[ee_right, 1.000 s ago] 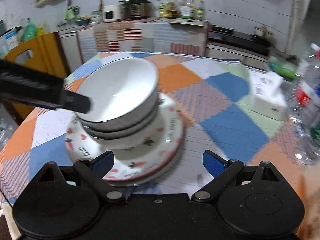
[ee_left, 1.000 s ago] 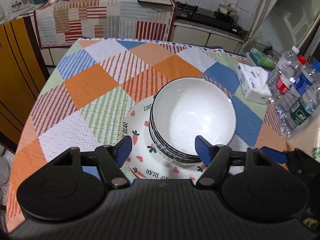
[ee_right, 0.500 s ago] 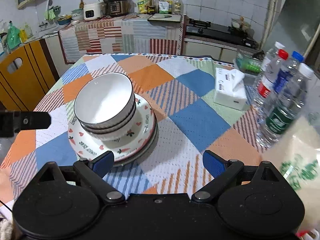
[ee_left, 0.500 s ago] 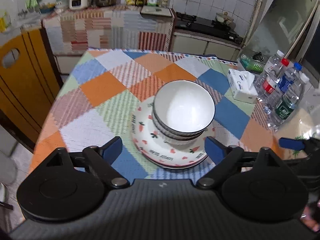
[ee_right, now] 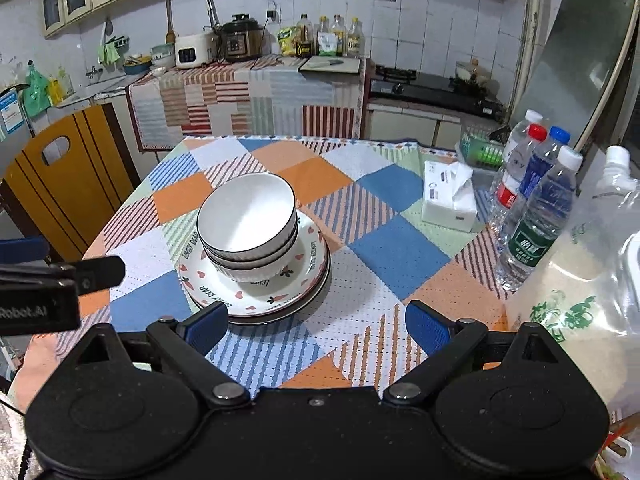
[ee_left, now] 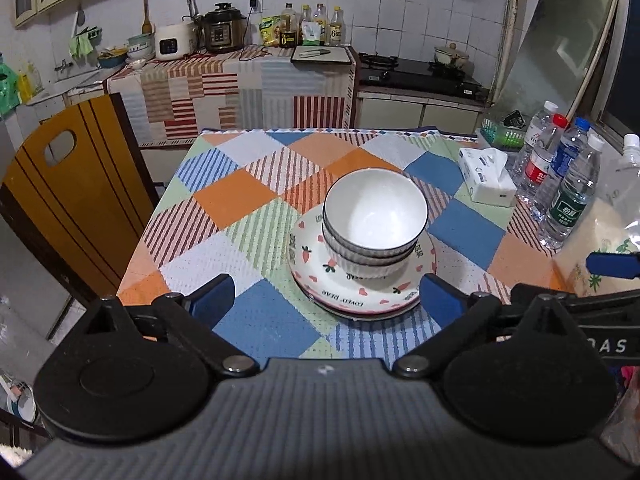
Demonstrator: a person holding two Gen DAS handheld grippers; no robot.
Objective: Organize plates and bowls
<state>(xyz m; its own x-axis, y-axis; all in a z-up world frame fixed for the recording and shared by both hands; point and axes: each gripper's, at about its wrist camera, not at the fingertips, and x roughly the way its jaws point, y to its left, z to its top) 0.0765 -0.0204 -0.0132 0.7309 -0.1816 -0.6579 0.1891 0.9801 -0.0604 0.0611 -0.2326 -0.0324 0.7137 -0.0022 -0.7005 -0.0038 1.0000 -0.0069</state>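
A stack of white bowls with dark rims [ee_left: 374, 220] [ee_right: 248, 220] sits on stacked plates with heart and carrot prints [ee_left: 348, 300] [ee_right: 256, 304] in the middle of the checked tablecloth [ee_left: 240, 196] [ee_right: 392, 240]. My left gripper [ee_left: 324, 300] is open and empty, held back above the table's near edge, apart from the stack. My right gripper [ee_right: 316, 324] is open and empty, near the front edge to the right of the stack. The left gripper's body also shows at the left of the right wrist view [ee_right: 44, 292].
A tissue box [ee_left: 486, 178] [ee_right: 450, 196] lies at the right. Several water bottles [ee_left: 568, 192] [ee_right: 536, 216] and a large bag [ee_right: 580, 312] stand at the right edge. A wooden chair [ee_left: 76, 184] stands at the left. A kitchen counter [ee_left: 248, 80] lies behind.
Both grippers have pulled back and up from the bowl and plate stack, which now looks smaller and farther. The stack has stayed in place.
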